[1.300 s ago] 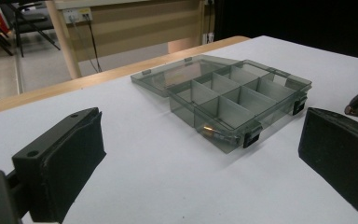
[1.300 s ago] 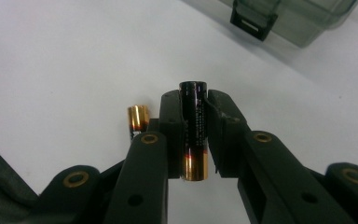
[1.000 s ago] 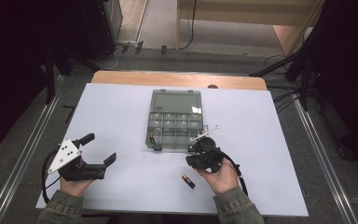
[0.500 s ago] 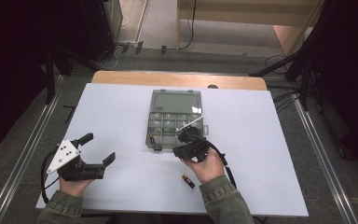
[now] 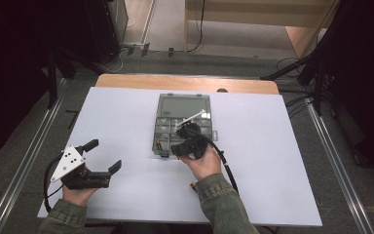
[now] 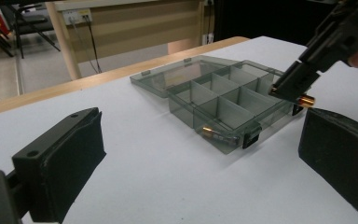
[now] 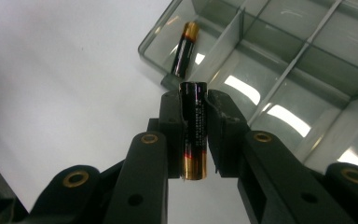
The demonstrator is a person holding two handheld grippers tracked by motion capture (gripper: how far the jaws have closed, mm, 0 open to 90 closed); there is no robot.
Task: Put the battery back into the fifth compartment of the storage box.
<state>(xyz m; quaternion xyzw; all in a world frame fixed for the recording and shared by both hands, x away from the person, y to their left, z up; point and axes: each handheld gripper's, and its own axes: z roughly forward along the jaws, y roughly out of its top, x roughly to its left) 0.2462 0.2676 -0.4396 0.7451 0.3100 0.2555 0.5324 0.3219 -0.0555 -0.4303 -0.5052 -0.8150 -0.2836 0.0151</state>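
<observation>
White bench (image 5: 282, 161) carried a clear grey plastic compartment box (image 5: 184, 124) with its lid open. One black-and-copper battery (image 7: 185, 43) already lay in a corner compartment; a second black-and-copper battery (image 7: 195, 135) was clamped between the right tongs (image 7: 195, 107), poised just over the box's near edge, not yet dropped in. The left tongs (image 6: 200, 154) stood wide open, empty, well apart.

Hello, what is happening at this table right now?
A person is sorting batteries into a clear compartment box. The right gripper is shut on one battery above the box's near edge. Another battery already lies in a corner compartment. The left gripper rests open, off to the side on the table.
</observation>
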